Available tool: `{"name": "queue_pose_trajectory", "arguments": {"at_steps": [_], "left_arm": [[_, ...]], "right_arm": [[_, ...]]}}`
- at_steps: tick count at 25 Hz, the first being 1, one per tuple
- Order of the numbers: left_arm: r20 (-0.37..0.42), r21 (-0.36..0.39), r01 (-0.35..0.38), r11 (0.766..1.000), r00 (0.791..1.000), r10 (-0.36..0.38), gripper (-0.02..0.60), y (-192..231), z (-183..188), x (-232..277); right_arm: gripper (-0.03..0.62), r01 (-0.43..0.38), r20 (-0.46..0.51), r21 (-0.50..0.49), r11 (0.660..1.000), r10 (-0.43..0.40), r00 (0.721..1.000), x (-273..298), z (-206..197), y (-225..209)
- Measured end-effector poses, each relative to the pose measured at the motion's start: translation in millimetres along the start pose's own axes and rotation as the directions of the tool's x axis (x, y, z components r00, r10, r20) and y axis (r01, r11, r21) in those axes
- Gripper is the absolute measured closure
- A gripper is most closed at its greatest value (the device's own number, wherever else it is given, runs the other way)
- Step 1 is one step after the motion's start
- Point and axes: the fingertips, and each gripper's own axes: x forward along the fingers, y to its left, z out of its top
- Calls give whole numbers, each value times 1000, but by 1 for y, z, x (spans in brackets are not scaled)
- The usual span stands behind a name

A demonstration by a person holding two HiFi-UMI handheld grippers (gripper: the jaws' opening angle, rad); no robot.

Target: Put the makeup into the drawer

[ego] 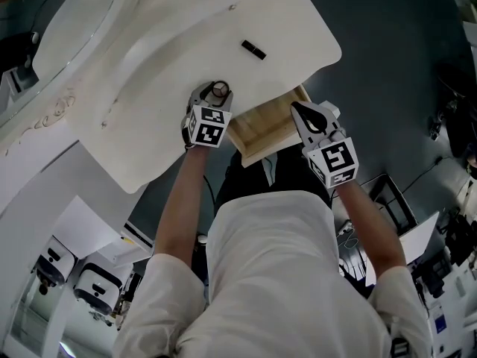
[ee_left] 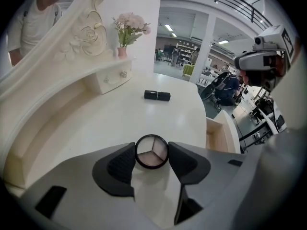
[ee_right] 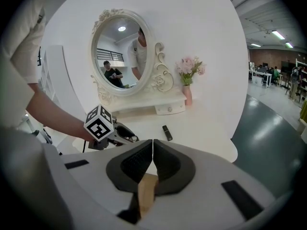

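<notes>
left hand-held gripper: jaws set round round compact, pads apparently touching both edges | compact: flat on white bench, near front edge, beside open wooden drawer | right hand-held gripper: clenched, empty, over drawer | black tube: farther back on bench

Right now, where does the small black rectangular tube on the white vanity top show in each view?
Head view: the small black rectangular tube lies upper centre, beyond the left gripper.
Left gripper view: tube mid-frame, beyond the round compact between the jaws.
Right gripper view: tube just right of centre, above the closed jaws.
Shared landmark: the white vanity tabletop under it.
</notes>
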Motion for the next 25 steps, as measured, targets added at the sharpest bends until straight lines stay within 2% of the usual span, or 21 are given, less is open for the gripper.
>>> {"name": "queue_pose_trajectory", "arguments": {"at_steps": [14,25], "left_arm": [[28,63,43,997,999,-45,351,-39,2,-23],[36,148,110,983,992,-117,351,-95,-1,-24]], "right_arm": [[566,-3,9,-21,1000,3,1000,-13,-4,4],[566,11,-9,1,1000,-11,1000,-27,-19,-3]]}}
